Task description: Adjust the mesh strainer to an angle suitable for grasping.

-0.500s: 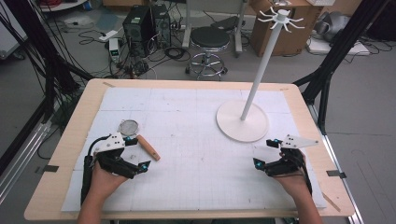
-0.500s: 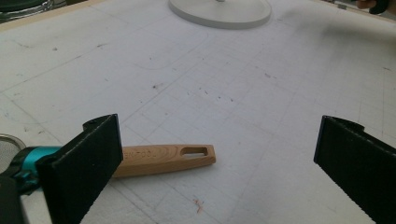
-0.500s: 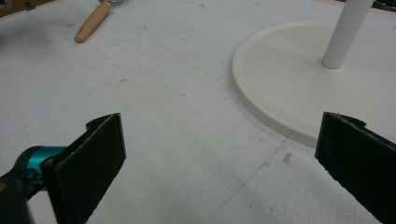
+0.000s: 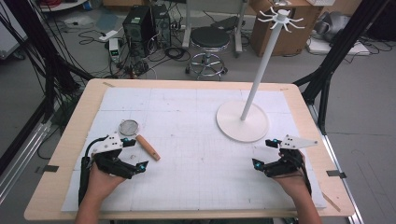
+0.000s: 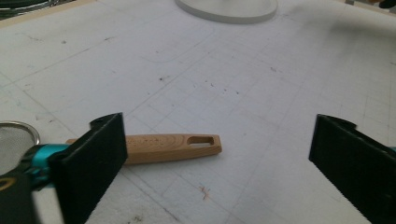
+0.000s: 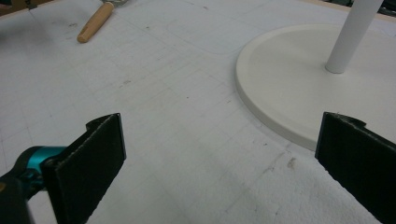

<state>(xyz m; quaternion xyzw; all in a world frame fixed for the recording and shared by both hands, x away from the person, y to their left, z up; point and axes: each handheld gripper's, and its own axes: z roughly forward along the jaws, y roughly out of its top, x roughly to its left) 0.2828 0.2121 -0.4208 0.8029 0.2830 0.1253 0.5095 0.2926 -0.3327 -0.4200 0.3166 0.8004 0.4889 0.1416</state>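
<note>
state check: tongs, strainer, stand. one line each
left tongs: open, empty, just short of the strainer handle
right tongs: open, empty, near the stand base
strainer: lying flat on the mat, wooden handle toward the table's middle, not gripped
stand: upright on its round base, hooks at the top bare

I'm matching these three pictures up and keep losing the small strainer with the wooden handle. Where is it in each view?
High view: strainer lies left of centre, just ahead of the left gripper, handle pointing toward the table's middle.
Left gripper view: lower left, mesh at the edge, handle partly behind the left jaw.
Right gripper view: top left, mostly handle.
Shared landmark: the white stand's round base.
</note>
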